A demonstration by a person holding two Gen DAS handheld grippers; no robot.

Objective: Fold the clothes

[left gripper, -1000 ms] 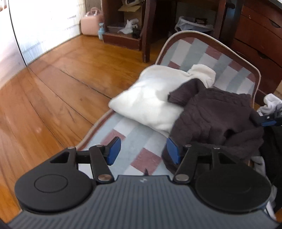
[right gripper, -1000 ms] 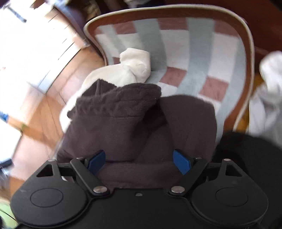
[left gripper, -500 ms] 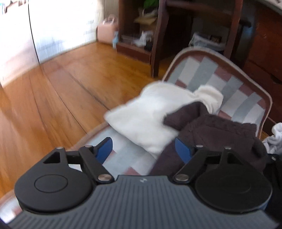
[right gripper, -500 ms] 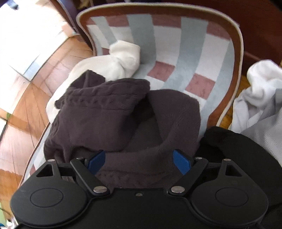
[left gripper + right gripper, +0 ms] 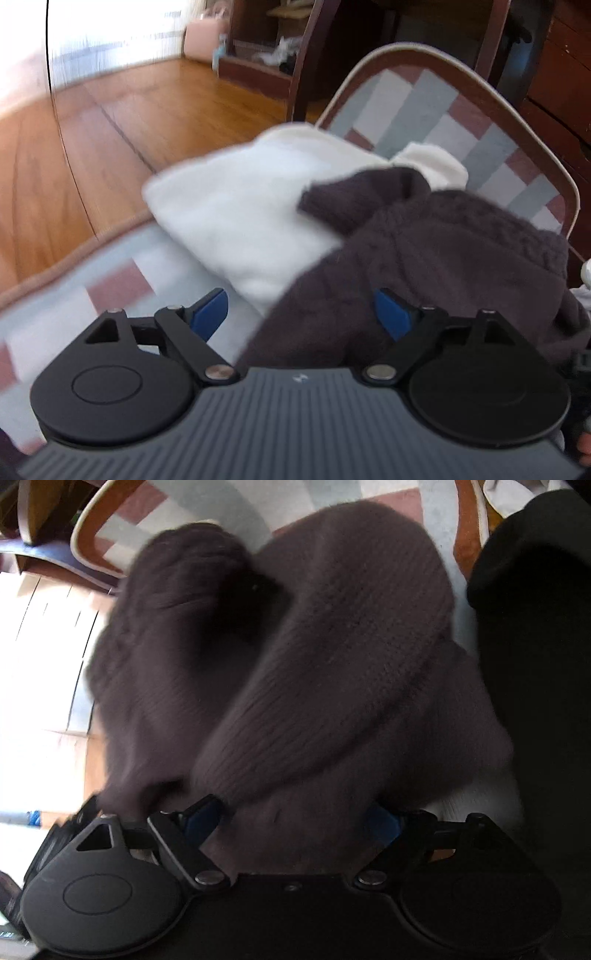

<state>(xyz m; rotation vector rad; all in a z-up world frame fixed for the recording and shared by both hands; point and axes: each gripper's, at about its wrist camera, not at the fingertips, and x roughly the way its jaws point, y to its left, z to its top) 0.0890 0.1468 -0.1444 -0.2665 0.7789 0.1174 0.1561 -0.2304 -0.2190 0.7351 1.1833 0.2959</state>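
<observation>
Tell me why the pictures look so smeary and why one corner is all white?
Left wrist view: the checked rug and white garment smear with motion blur, sunlight washes out the top left, and the floor lines bend from the fisheye lens. Right wrist view: the dark sweater is blurred, and the left side is glaring white.

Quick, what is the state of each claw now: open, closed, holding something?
Left claw: opening, pads clear of the dark brown sweater edge between them.
Right claw: closing around the sweater's fabric; a firm grip cannot be told.

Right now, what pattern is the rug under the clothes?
Grey, white and dusty-pink checks on the rug, clearest in the left wrist view.
</observation>
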